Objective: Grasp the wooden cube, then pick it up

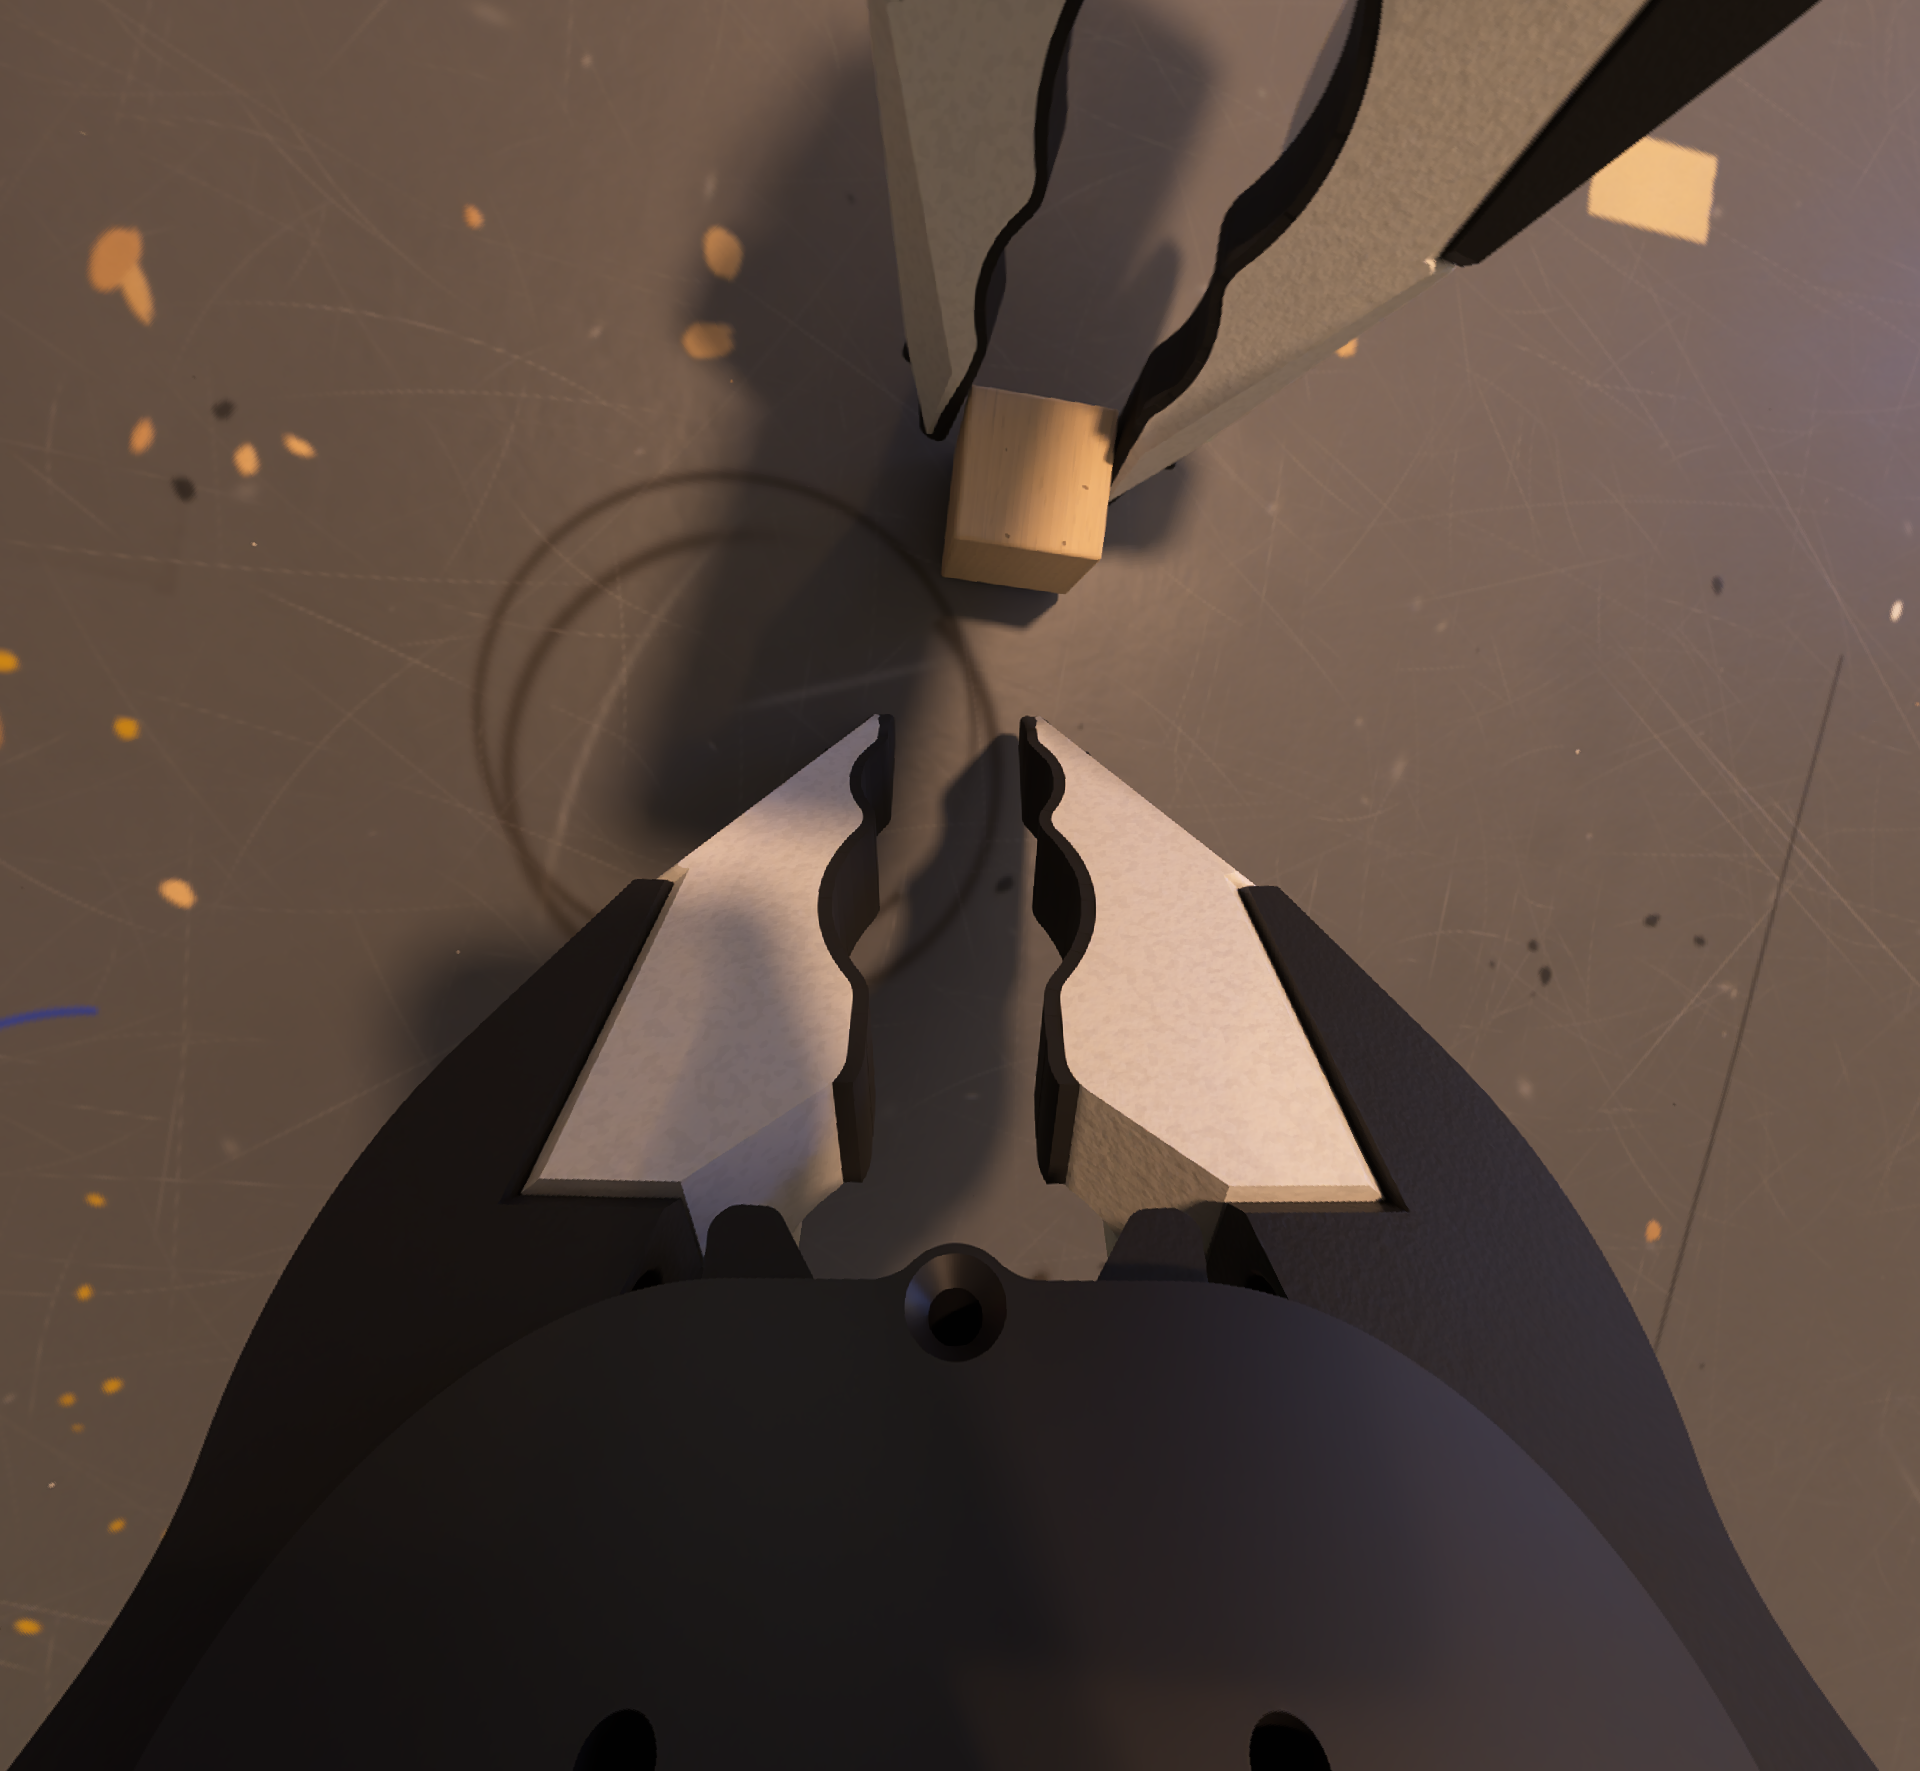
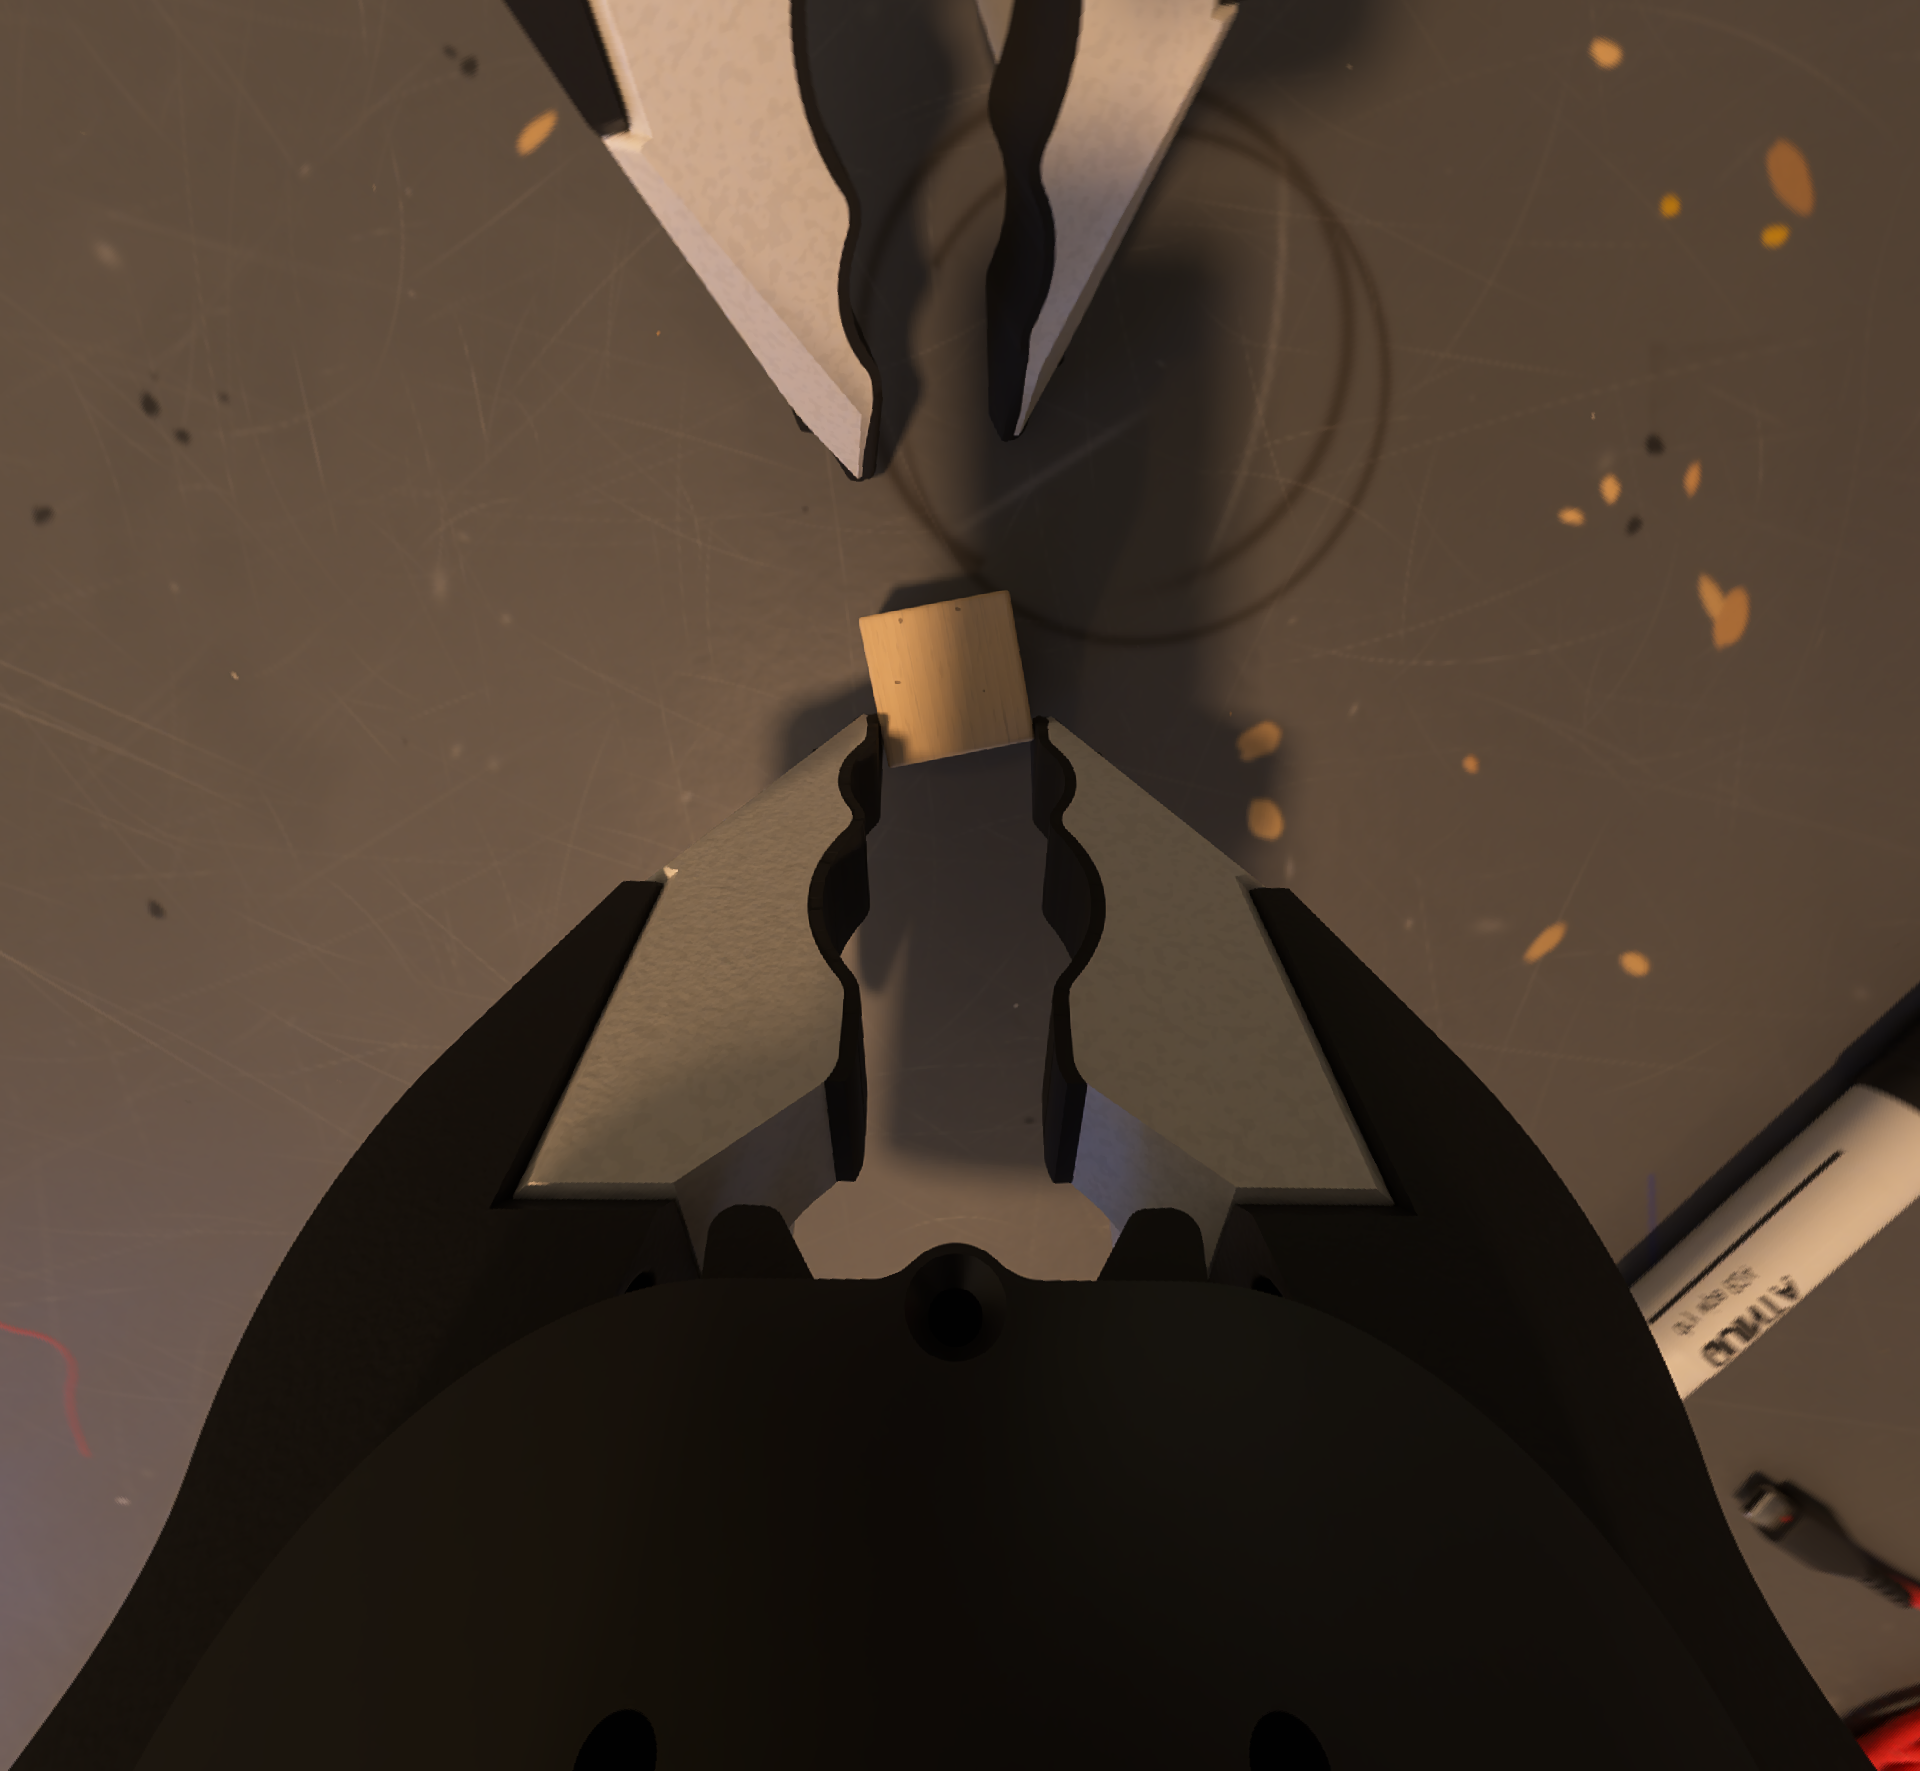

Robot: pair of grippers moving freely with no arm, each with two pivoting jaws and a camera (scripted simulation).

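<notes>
Scratched brown table [image 1: 312, 578] lay under both of my grippers, with paint specks and a faint ring mark on it. My cube [image 2: 943, 677] sat on that table, right at the tips of my right gripper [image 2: 956, 734]. Its jaws were apart, one tip on each side of the cube's near end — touching or almost touching, I could not tell which. Only the near part of the cube was between the tips; most of it stuck out in front.

My left gripper [image 1: 956, 734] pointed at the cube from the other side, a little way off. Its jaws were apart too, with a small gap and nothing in it.

I thought a few things could go wrong. If I shut the right jaws there, they would pinch just the cube's end, and it could pop out forward or turn. The cube also sat a bit crooked to the jaws, so one tip might hit a corner first and spin it. If I pushed ahead to get deeper, I might only shove the cube along — toward the left gripper. A white tube [image 2: 1756, 1233] lay off to my right, well apart.
</notes>
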